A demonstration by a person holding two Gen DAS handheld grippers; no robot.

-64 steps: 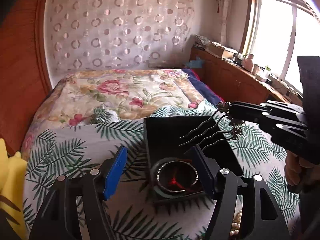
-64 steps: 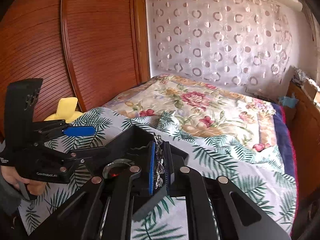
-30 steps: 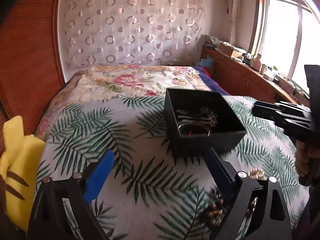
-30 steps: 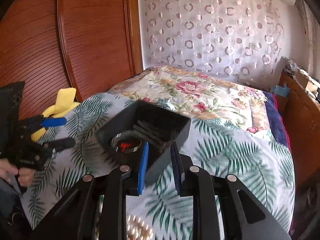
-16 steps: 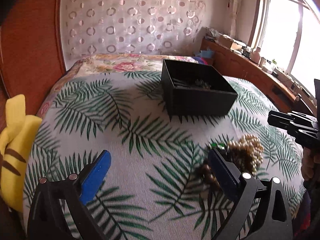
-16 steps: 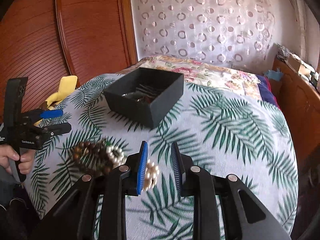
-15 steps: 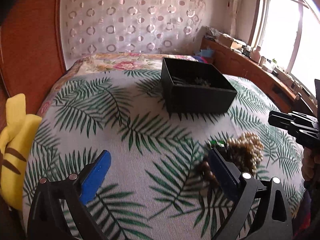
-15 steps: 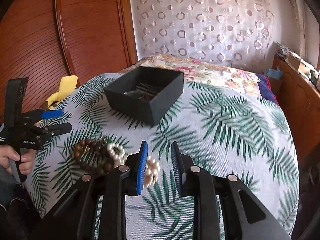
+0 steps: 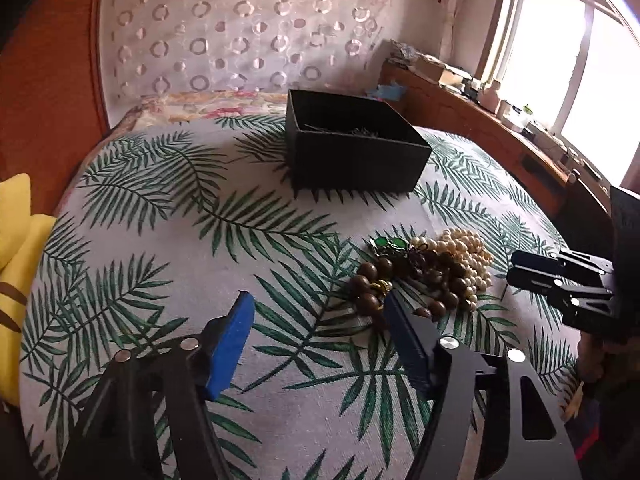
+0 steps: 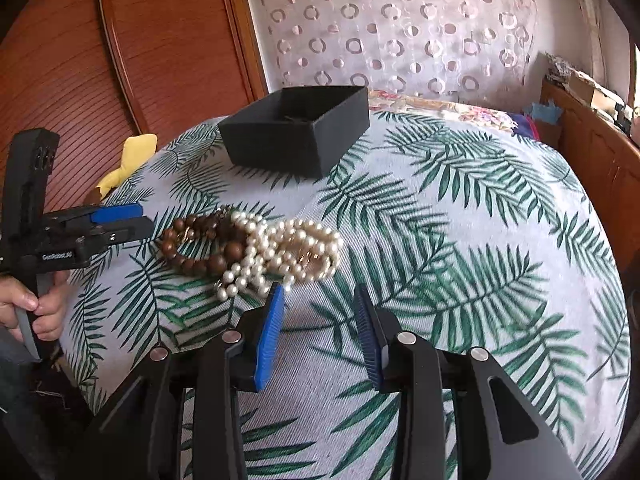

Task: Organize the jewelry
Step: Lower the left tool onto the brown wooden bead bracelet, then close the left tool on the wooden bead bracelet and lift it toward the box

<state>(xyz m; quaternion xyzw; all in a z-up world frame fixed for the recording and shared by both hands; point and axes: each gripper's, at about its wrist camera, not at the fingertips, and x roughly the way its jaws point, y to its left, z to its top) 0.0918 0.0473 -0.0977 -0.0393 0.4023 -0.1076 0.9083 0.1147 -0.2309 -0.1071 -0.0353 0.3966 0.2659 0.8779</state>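
Observation:
A heap of jewelry lies on the palm-leaf cloth [image 9: 168, 216]: a brown wooden bead string [image 9: 400, 276], a white pearl string [image 9: 464, 248] and a small green piece [image 9: 386, 243]. My left gripper [image 9: 320, 320] is low over the cloth with its jaws closing on nothing, its right finger beside the brown beads. My right gripper [image 10: 320, 308] has its jaws opening with nothing between them, and the pearls [image 10: 280, 252] lie just past its left pad. The black box [image 9: 352, 156] stands behind the heap and holds a few pieces.
A yellow plush toy [image 9: 16, 232] lies at the cloth's left edge by the wooden headboard [image 10: 120, 60]. A floral quilt [image 10: 460, 108] lies behind the box. A cluttered wooden ledge [image 9: 500, 120] runs under the window on the right. A hand [image 10: 36, 304] holds the left gripper's handle.
Both grippers drew back from the box and came down toward the jewelry heap. The left jaws narrowed and the right jaws widened. The piece that the right gripper held earlier is gone from it.

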